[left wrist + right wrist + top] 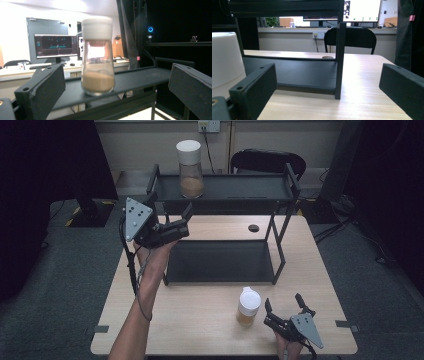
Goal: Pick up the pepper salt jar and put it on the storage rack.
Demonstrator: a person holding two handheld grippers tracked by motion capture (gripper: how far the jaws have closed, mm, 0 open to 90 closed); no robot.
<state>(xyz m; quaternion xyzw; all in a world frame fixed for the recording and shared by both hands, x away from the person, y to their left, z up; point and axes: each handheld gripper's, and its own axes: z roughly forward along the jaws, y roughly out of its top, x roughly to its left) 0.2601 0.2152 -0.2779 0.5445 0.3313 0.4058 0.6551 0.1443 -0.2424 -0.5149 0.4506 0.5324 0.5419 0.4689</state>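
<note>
A tall glass jar (190,170) with a white lid and brown powder stands on the top shelf of a black two-level rack (287,190). In the left gripper view the tall jar (97,57) sits ahead between the jaws, apart from them. My left gripper (172,215) is open, held up at the rack's left end. A shorter white-lidded jar (248,307) with brown contents stands on the table near the front. My right gripper (284,306) is open just right of it, low over the table. The short jar's lid (224,60) fills the left edge of the right gripper view.
The rack's lower shelf (220,262) lies bare on the wooden table (190,315). A round cable hole (253,228) is in the tabletop behind the rack. A black chair (267,162) stands beyond the table, and monitors (55,46) sit on a far desk.
</note>
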